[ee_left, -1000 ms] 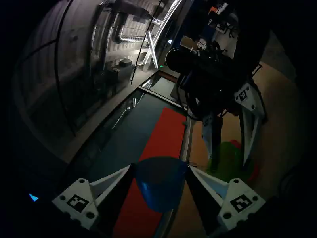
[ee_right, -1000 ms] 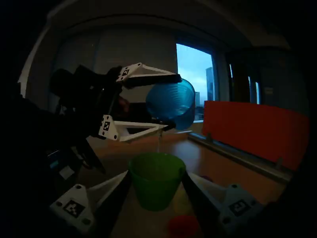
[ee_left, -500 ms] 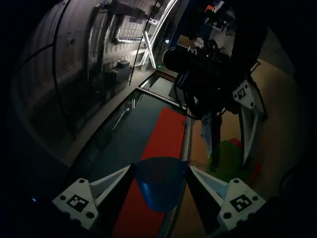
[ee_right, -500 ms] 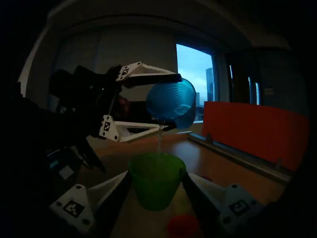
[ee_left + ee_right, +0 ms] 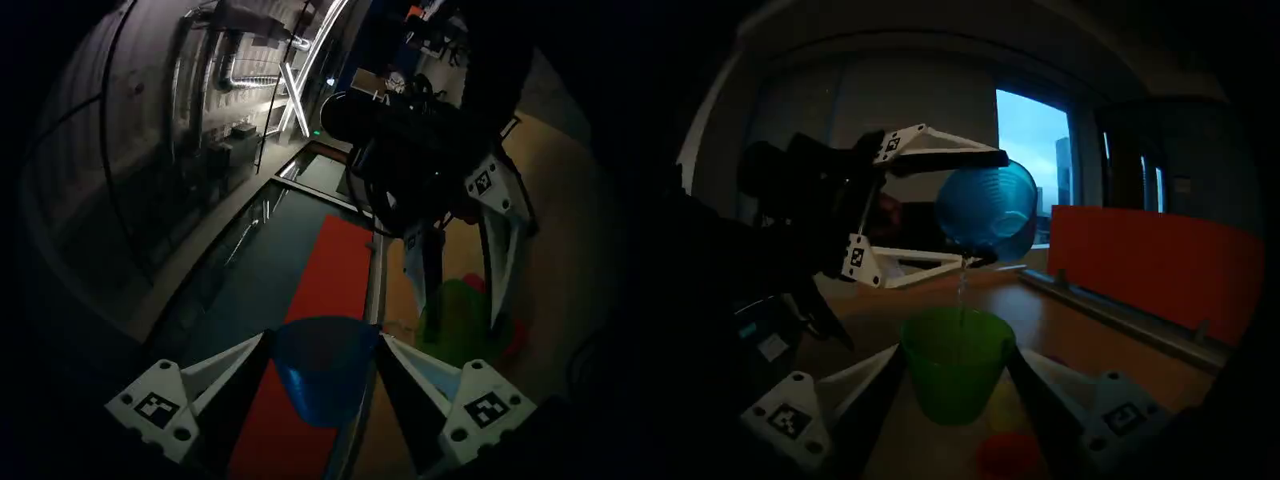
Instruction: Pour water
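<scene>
Left gripper [image 5: 997,206] pinches tilted blue cup [image 5: 984,210]; thin water stream [image 5: 962,290] drops into green cup [image 5: 954,384] clamped by right gripper [image 5: 956,350]. Cups likely light, thin-walled, squashable; mid-wall hold looks safest.

We see the stream of water [image 5: 962,290] more clearly now than before, falling from the blue cup [image 5: 986,210] into the green cup [image 5: 957,364]. In the left gripper view, the right gripper [image 5: 462,326] has moved slightly up and to the left.
</scene>
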The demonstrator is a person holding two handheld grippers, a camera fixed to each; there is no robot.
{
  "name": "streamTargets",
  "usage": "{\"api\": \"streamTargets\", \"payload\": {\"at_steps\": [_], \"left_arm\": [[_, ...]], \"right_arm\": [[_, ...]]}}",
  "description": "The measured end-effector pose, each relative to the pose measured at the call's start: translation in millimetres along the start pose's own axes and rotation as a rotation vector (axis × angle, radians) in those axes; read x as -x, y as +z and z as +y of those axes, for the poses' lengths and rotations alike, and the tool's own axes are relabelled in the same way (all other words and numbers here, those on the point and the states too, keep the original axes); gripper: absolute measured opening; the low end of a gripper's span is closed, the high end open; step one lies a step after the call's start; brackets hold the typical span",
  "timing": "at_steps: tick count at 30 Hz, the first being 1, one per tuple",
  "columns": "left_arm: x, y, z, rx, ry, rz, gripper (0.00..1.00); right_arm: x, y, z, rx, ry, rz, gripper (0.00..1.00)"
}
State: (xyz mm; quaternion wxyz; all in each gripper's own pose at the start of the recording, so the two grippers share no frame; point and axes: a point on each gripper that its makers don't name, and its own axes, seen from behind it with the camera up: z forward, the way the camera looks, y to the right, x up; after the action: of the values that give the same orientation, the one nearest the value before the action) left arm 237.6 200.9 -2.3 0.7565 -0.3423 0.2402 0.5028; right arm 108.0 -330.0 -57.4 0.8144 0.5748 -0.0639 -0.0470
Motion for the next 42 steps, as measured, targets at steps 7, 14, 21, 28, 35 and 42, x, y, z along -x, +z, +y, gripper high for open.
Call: {"api": "streamTargets", "payload": {"at_steps": [7,14,21,28,35,42], "left_arm": [[-1.6,0.8,0.2,-0.001,0.008,0.002,0.88],[-1.8,1.3,3.9,-0.002,0.018,0.0,0.88],[-3.4,0.4,3.2,0.0,0.038,-0.004,0.88],[-4.8,-0.7,1.9,-0.003,0.049,-0.004,0.88],[-6.0,-2.4,1.0,-0.001,0.063,-0.006,0.88],[-7.6,-2.5,-0.2,-0.001,0.079,-0.007,0.88]], "right_arm": [[0.2,-0.2,0.6,0.0,0.001,0.001,0.93],[-0.3,-0.5,1.2,0.001,0.0,0.002,0.93],[-0.1,-0.5,0.6,0.002,-0.002,0.002,0.93],[-0.6,-0.9,0.6,0.003,-0.003,0.005,0.93],[-0.6,-0.5,-0.2,0.003,-0.006,0.004,0.93],[-1.2,-0.7,0.4,0.004,-0.007,0.004,0.93]]}}
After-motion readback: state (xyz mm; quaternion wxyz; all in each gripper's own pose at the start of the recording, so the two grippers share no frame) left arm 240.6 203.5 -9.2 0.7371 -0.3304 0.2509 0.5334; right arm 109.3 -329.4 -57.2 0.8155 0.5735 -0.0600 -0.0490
